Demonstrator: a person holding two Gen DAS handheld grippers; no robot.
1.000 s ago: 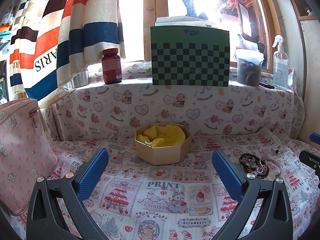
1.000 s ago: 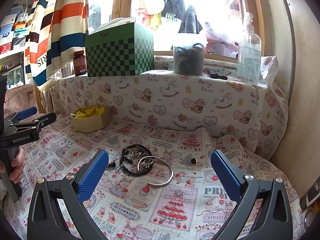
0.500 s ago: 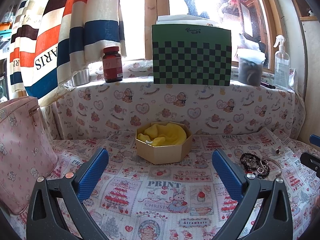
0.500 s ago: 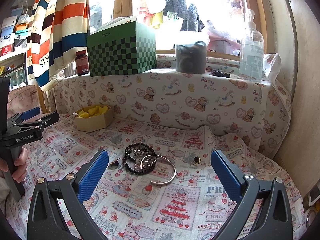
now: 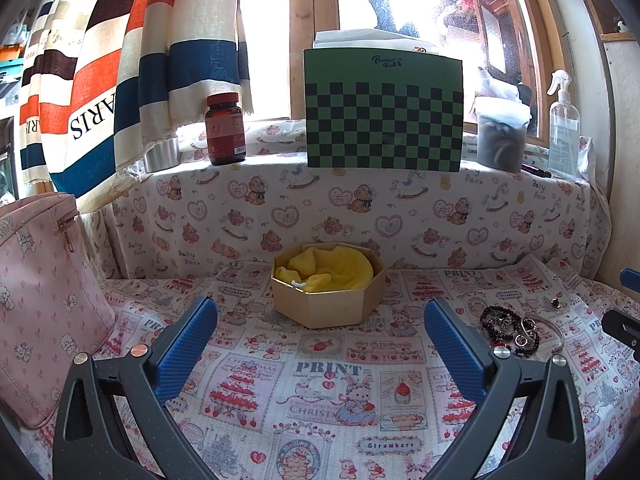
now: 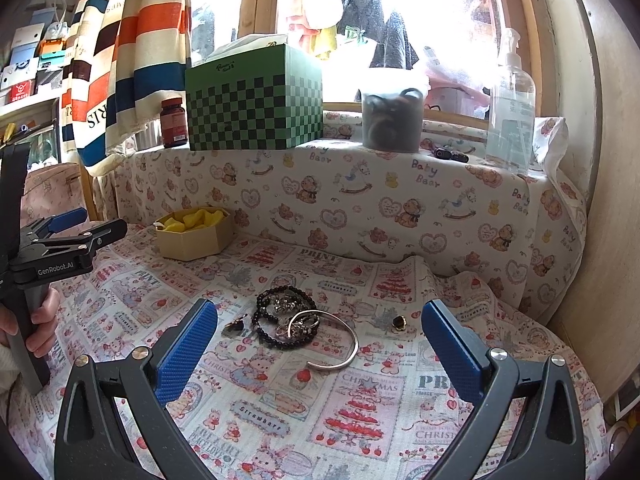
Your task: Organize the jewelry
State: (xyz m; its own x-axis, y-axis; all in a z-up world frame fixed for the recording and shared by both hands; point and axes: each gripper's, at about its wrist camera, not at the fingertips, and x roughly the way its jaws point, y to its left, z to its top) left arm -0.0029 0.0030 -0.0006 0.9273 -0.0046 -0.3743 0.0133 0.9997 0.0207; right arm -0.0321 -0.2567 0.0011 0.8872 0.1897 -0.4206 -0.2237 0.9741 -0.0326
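A tan octagonal box (image 5: 328, 300) lined with yellow cloth (image 5: 332, 270) sits ahead of my open left gripper (image 5: 320, 344); it shows at the left (image 6: 194, 236) in the right wrist view. A jewelry pile lies on the patterned cloth: a black bead bracelet (image 6: 276, 316), a silver bangle (image 6: 340, 340), a small dark pendant (image 6: 236, 325) and a small ring (image 6: 399, 322). My open right gripper (image 6: 320, 344) hovers just short of the pile, holding nothing. The same black bead bracelet (image 5: 506, 326) shows at the right of the left wrist view.
A pink bag (image 5: 44, 300) stands at the left. On the ledge behind are a green checkered tissue box (image 5: 384, 114), a red-capped bottle (image 5: 225, 130), a grey tub (image 6: 394, 120) and a clear spray bottle (image 6: 512, 104). Striped curtain (image 5: 132, 60) hangs left. A hand (image 6: 38, 320) holds the left gripper.
Both views have shifted slightly: the box and the jewelry pile sit a little higher and nearer. Nothing was taken hold of; both grippers stay open.
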